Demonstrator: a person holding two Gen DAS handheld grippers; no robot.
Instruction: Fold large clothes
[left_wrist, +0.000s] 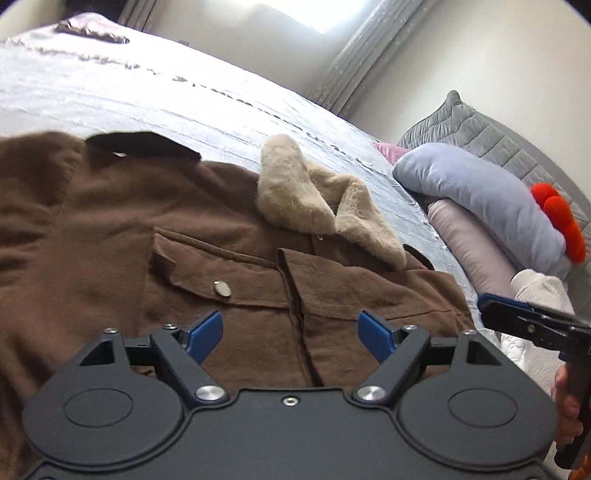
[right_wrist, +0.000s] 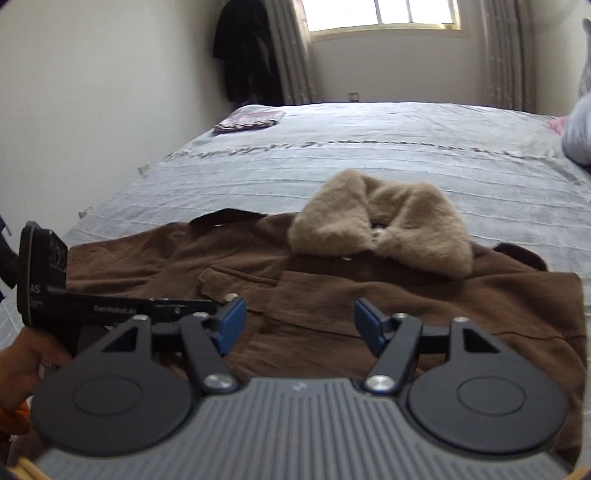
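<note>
A brown jacket (left_wrist: 229, 236) with a beige furry collar (left_wrist: 317, 206) lies spread front-up on the bed, collar toward the far side. In the right wrist view the same jacket (right_wrist: 332, 295) and collar (right_wrist: 384, 225) fill the near part of the bed. My left gripper (left_wrist: 291, 332) hovers over the jacket's chest pocket, open, with nothing between its blue pads. My right gripper (right_wrist: 299, 325) is open too, above the jacket's front, holding nothing. The right gripper's tip shows at the right edge of the left wrist view, and the left gripper's body (right_wrist: 74, 306) at the left of the right wrist view.
The bed has a pale grey cover (left_wrist: 147, 92). A light blue cushion with red pompoms (left_wrist: 491, 199), a pink pillow (left_wrist: 476, 251) and a grey quilted headboard (left_wrist: 480, 140) lie at the bed's right end. A folded dark cloth (right_wrist: 251, 120) sits at the far corner. Dark clothes (right_wrist: 243, 51) hang by the window.
</note>
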